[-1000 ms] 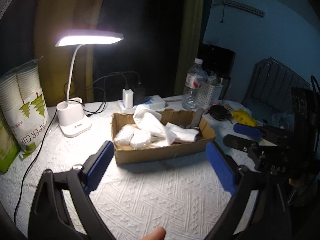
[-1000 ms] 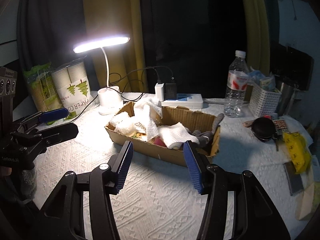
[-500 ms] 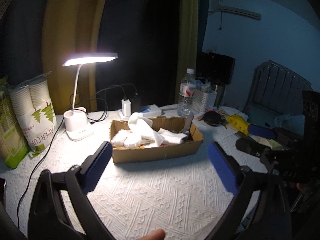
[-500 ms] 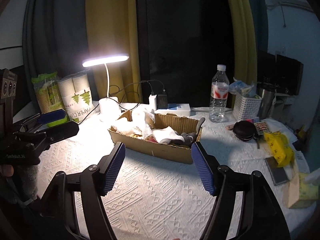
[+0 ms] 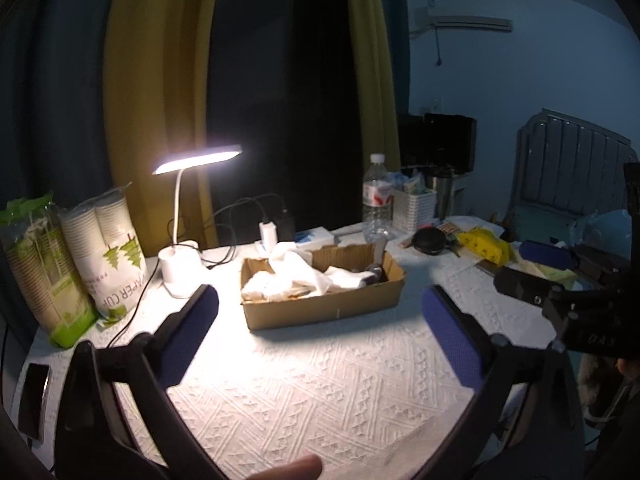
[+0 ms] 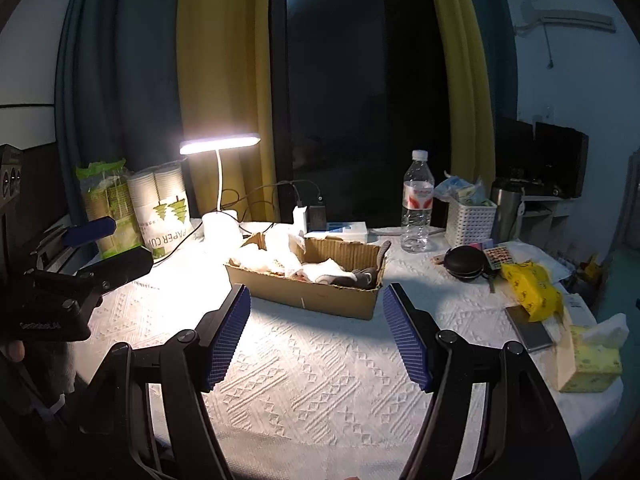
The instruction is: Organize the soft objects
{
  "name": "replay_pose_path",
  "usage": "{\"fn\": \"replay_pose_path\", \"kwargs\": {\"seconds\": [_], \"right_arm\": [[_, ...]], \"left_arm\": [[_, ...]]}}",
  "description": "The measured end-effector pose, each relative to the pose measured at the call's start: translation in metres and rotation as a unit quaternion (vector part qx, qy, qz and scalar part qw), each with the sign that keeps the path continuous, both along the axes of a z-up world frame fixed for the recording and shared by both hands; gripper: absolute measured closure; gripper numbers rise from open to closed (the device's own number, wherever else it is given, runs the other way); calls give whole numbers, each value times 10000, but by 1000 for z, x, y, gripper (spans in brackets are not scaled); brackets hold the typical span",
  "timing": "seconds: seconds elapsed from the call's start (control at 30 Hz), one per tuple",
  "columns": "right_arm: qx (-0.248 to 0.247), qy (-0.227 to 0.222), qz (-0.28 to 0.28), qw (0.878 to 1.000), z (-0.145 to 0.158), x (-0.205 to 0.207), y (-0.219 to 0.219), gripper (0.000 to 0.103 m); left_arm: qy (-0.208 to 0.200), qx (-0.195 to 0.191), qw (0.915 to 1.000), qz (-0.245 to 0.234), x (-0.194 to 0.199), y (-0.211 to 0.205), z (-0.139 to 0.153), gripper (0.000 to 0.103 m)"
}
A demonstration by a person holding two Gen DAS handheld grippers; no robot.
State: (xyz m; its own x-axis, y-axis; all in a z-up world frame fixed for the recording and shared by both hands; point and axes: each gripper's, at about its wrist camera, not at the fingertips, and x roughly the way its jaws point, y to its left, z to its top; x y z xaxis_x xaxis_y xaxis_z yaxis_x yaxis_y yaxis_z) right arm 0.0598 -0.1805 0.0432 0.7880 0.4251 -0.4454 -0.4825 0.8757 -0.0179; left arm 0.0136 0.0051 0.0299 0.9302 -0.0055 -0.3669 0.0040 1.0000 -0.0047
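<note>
A shallow cardboard box sits mid-table on the white tablecloth. It holds white soft cloths and a grey sock at its right end. My left gripper is open and empty, held back from the box's near side. My right gripper is open and empty, also short of the box. Each gripper shows in the other's view, the left gripper at the left and the right gripper at the right.
A lit desk lamp and paper-cup packs stand left of the box. A power strip, water bottle, white basket, black pouch, yellow bag, phone and tissue box lie behind and right.
Both grippers have drawn back and up from the box, which now looks smaller and farther. Both stay open and empty.
</note>
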Motion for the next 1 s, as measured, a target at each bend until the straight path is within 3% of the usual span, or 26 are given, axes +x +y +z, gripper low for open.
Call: {"fn": "replay_pose_path", "kwargs": {"seconds": [0.53,1.0], "right_arm": [[-41,-88,-77,9999,4,-6,0,31],[-72,-28,-75,9999,1,-4,2,31]], "left_arm": [[-208,-288,9993,-70,-14,6,9,1],[-82,-324,9994,20,-11,11,5,1]]}}
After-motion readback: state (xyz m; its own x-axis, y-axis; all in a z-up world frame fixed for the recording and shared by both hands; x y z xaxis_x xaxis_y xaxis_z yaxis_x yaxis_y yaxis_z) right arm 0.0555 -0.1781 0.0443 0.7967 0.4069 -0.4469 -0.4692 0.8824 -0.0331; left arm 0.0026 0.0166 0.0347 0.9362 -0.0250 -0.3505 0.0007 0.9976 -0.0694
